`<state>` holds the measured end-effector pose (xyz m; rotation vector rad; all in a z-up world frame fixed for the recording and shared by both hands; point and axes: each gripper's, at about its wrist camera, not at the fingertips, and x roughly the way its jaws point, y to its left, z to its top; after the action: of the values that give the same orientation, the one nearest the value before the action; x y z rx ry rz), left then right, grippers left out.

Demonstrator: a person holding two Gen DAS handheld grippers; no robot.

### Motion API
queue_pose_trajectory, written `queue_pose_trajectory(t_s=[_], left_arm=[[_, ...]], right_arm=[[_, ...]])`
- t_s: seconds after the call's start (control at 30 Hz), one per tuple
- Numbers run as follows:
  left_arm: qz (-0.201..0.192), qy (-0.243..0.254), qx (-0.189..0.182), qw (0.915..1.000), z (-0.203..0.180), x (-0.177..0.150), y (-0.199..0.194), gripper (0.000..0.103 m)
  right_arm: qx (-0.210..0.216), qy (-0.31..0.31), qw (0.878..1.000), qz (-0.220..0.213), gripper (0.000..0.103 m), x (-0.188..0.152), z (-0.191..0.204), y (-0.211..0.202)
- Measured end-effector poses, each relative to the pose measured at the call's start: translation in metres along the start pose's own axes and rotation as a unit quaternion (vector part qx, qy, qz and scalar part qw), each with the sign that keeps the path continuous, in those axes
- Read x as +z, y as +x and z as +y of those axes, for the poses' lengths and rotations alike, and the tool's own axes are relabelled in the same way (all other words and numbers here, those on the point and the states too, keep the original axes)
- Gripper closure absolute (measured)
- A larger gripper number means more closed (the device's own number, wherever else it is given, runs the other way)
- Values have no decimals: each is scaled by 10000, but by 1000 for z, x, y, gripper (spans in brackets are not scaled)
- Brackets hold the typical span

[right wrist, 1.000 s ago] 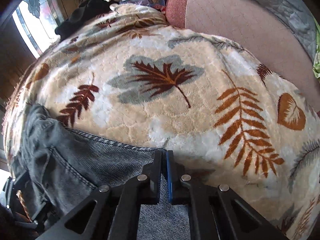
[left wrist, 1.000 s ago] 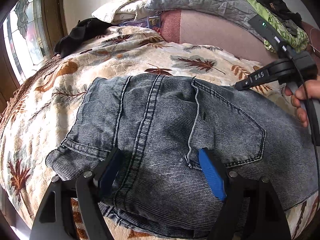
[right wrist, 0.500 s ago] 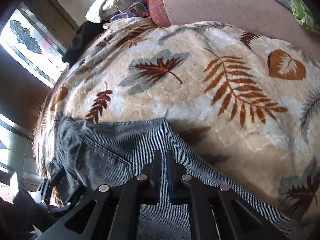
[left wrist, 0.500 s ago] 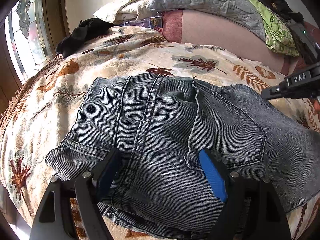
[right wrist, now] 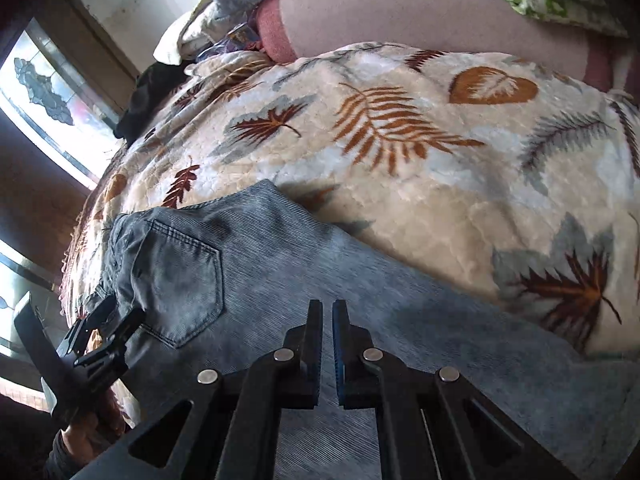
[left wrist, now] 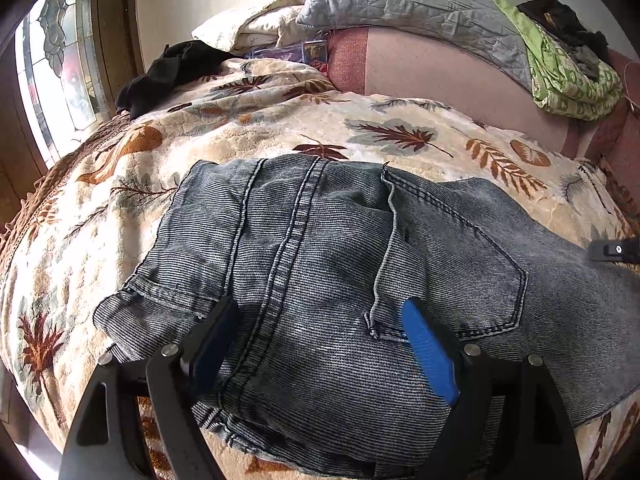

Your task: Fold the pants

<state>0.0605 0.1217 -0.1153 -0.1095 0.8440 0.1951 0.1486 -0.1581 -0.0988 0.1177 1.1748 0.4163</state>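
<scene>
Pants [left wrist: 320, 264] of grey-blue denim lying seat-up across a leaf-print blanket [left wrist: 256, 120] on the bed, back pocket [left wrist: 452, 264] facing up. Left gripper [left wrist: 316, 344] hovering at the waistband end, blue pads [left wrist: 428, 356] standing wide apart, denim showing between them, nothing pinched. Only in the left wrist view: a black garment [left wrist: 176, 68] by the window, a grey quilted pillow [left wrist: 412, 4], green cloth [left wrist: 568, 76]. Only in the right wrist view: the right gripper [right wrist: 327, 320] over the leg fabric, jaws nearly together, gripping nothing; the person's hand [right wrist: 84, 428] holding the left tool.
</scene>
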Motion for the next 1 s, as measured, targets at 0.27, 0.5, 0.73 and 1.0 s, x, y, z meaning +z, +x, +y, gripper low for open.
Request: queue_pose_trajectory(t_s=[0.27,0.5,0.73,1.0], left_arm=[[-563,-5,-155,9983,-10,3,-22,19],[-477,252,-481,9974,-29,5,-21,19],[-157,405,-430,9981,-36,-2,-12,19],[-119,275,-564,9980,-41,-2,-13,19]], right_arm=[[559,1980,9786,49,96,-41,-124,-7],[175,2568,9647,-562,80,-50,-166,-46],[280,2968,9486,-1062,67,-60,-187,-76],[-302,2926,9509,-966,35,-143,-178,-106]])
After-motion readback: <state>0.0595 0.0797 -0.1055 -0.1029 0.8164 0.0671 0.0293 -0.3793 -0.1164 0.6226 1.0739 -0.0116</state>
